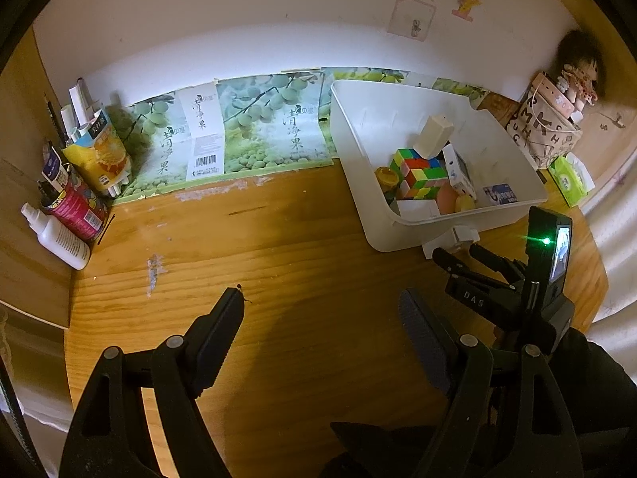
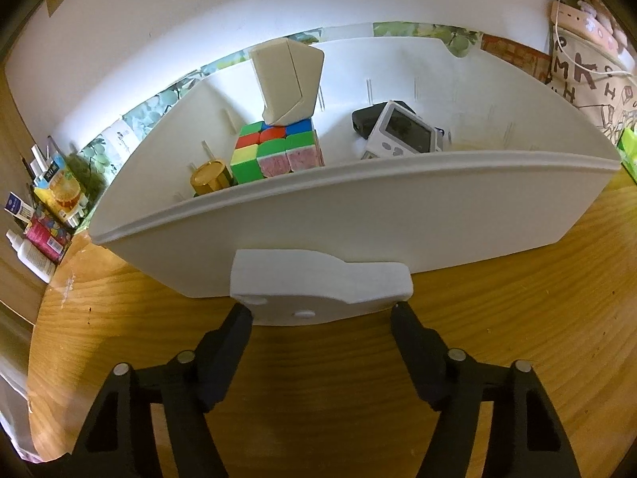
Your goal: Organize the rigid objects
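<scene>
Right wrist view: right gripper (image 2: 322,308) spread, fingertips at either side of white block (image 2: 318,279), which lies on desk (image 2: 318,378) against bin (image 2: 358,231); firm clamping cannot be told. Bin holds cube (image 2: 274,151) at 11 o'clock, beige box (image 2: 286,81) on top. Left gripper (image 1: 322,306) spread, empty, above desk; bin at 1 o'clock.

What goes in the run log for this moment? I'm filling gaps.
left tool: open, empty | right tool: open at white block | white bin: holds cube
</scene>
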Available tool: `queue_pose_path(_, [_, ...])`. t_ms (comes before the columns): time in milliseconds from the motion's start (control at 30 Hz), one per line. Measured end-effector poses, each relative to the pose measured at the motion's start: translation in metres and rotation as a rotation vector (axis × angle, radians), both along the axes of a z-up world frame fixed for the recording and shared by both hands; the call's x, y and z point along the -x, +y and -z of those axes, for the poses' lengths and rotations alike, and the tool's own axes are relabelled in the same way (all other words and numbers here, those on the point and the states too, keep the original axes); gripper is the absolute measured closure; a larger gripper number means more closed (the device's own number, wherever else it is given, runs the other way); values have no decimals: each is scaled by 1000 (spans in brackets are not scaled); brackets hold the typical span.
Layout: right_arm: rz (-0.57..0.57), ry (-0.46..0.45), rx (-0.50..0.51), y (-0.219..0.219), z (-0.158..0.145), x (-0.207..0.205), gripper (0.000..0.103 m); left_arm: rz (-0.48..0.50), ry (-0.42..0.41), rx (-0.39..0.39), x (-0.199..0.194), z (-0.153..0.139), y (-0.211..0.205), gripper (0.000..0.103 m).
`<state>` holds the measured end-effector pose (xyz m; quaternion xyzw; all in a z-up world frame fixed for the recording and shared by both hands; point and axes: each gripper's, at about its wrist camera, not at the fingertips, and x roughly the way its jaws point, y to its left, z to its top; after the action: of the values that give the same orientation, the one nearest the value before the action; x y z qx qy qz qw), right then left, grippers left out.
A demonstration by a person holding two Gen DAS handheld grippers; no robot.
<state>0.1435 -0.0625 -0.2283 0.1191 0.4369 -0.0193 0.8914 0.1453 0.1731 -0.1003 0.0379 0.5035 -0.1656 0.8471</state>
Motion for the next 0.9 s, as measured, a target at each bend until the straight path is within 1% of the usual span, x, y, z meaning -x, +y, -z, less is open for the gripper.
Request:
queue_pose_path(67, [1,-1,0,3,-1,-2,35,1,-2,-3,1,-1,-1,20])
queue_pose_path(233, [1,-11,-24,1,-5,2,44,4,-18,-4,8,-5,-3,20])
queue_pose_path(400, [-6,-20,-39,0,-10,4,50,1,-31,-6,16,-9,-3,20])
queue_pose_path(467, [-10,-22,-45,1,-12,5,55,-2,-36,-7,19,-11,-3,20])
queue_pose_path(533, [-17,-21,-47,2,-15,6,63,-8,-42,-2,22,-13,-3,20])
queue_pose_path(567, [-21,-23,-46,3,-16,6,66,-9,-44,0,23,-14,-3,20])
queue_pose_path(633, [-39,-33,-46,4,-20,9,78,-11,-43,2,25,-15,-4,20])
queue_pose_path(700, [-43,-41,-21,4,-25,11,86,-6,-39,4,27,-14,-6,20])
queue_pose_path(900, [-46,-60,-33,-3,-30,16,86,2,-43,3,35,-16,-9,20])
